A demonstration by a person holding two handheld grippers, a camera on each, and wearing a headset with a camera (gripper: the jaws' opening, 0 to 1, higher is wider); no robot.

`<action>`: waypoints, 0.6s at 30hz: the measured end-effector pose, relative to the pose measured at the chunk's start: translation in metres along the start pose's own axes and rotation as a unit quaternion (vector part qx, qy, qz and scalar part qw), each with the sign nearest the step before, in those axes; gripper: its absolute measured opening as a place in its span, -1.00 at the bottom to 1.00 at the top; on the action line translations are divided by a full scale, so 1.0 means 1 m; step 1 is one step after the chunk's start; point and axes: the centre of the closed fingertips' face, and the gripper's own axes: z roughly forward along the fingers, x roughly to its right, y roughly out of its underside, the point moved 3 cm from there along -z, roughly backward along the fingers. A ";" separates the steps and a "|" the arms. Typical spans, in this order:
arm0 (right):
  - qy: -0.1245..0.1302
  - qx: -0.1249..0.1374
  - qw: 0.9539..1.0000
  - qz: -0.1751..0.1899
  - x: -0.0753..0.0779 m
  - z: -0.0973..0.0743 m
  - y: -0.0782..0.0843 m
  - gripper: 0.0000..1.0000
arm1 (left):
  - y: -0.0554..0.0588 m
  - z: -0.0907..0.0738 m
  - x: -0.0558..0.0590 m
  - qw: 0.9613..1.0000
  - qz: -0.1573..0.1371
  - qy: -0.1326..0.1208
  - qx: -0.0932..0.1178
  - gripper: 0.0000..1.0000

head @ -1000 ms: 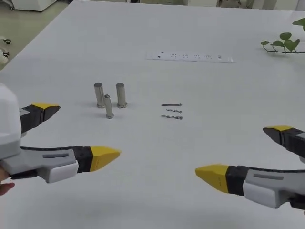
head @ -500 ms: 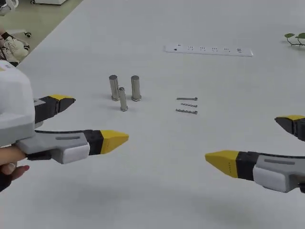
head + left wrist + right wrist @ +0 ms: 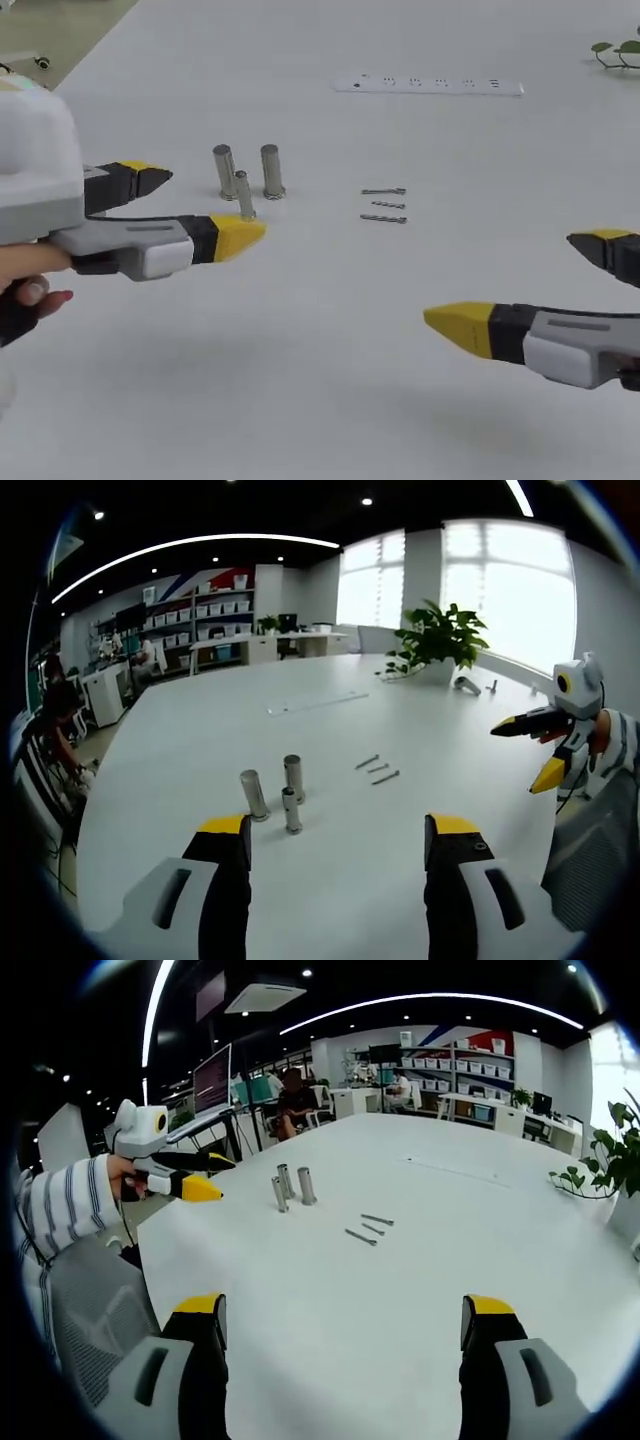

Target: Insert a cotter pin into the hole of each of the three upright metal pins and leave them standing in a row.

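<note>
Metal pins (image 3: 243,195), three, are seen upright in a tight cluster on the white counter (image 3: 330,390), not yet in a row. Cotter pins (image 3: 385,205), three, lie flat and parallel beside them, apart; none is judged inserted.

Head view: the left hand-held gripper (image 3: 205,205) is held with jaws spread wide and nothing between them, its tips just short of the cluster, presumably lined up to steady one pin. The right hand-held gripper (image 3: 500,280), likewise spread and empty, hangs nearer the person, well apart from the cotter pins. A power strip (image 3: 428,87) lies beyond the parts, and a plant (image 3: 620,50) at the far edge; neither is in the way.

Left gripper view: the cluster (image 3: 290,810) is framed just above the parted jaws, with bare counter up to it. The closeness of the three pins is judged the only hindrance to taking one.

Right gripper view: the cotter pins (image 3: 365,1228) lie ahead across bare counter, the metal pins (image 3: 286,1182) beyond, the left gripper (image 3: 222,1178) beside those.
</note>
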 end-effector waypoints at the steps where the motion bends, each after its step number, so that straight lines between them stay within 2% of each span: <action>1: 0.000 -0.002 1.000 0.000 0.000 0.000 0.001 0.92 | -0.001 0.002 0.002 1.000 -0.001 0.002 -0.002 0.30; 6: 0.006 -0.008 1.000 0.005 0.005 0.001 0.006 0.92 | -0.001 0.013 0.002 1.000 -0.012 0.008 -0.003 0.08; 10: 0.005 -0.014 1.000 0.010 0.009 0.003 0.010 0.92 | 0.001 0.024 -0.005 1.000 -0.017 0.005 -0.011 0.01; 15: 0.005 -0.019 1.000 0.011 0.011 0.005 0.012 0.92 | -0.003 0.034 -0.011 1.000 -0.021 0.006 -0.006 -0.29; 18: 0.004 -0.021 1.000 0.013 0.011 0.006 0.013 0.92 | -0.001 0.041 -0.016 1.000 -0.021 0.007 -0.015 -0.37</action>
